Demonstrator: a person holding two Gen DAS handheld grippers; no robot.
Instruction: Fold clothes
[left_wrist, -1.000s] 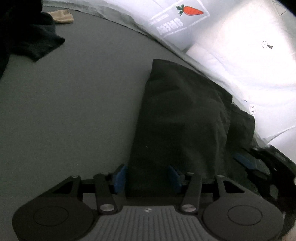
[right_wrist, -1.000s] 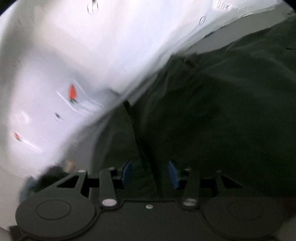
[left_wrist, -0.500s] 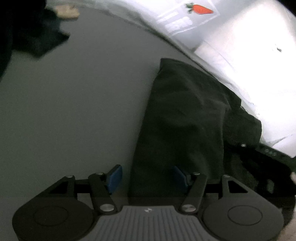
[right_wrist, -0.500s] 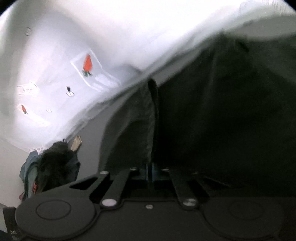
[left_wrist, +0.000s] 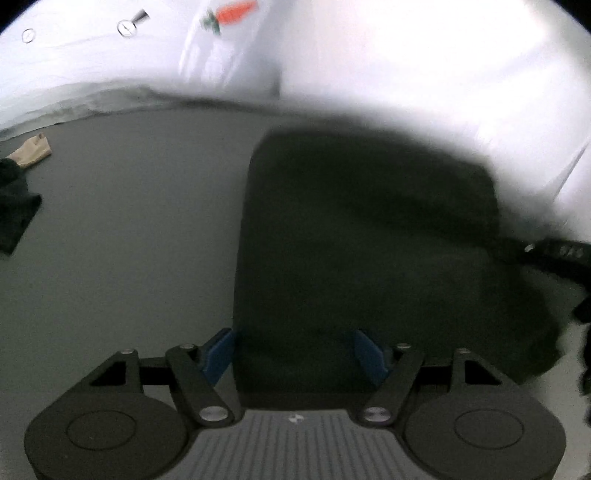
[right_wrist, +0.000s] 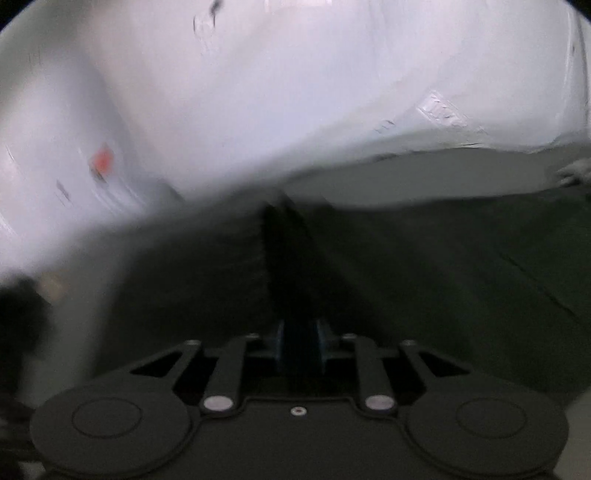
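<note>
the dark garment (left_wrist: 362, 236) lies folded into a long panel on the grey bed surface (left_wrist: 122, 221), its far end close to the white bedding (left_wrist: 406, 74) with the carrot print (left_wrist: 232, 11). the left gripper (left_wrist: 293, 354) hovers over the near end with its blue pads spread wide apart, the left one out past the cloth's edge over bare grey and nothing pinched; its jaws have just been opening. in the right wrist view the right gripper (right_wrist: 299, 343) has its pads close together with a dark ridge of the garment (right_wrist: 284, 258) running between them; they have just been easing apart, and through the blur i cannot tell whether they pinch the cloth. off to the left sit a dark heap of clothing (left_wrist: 14, 206) and a small beige piece (left_wrist: 33, 153). the risk i see is the fold coming undone: if the right gripper lifts with that ridge caught, it could drag the top layer and skew the edges, or pull the panel toward the bedding.
</note>
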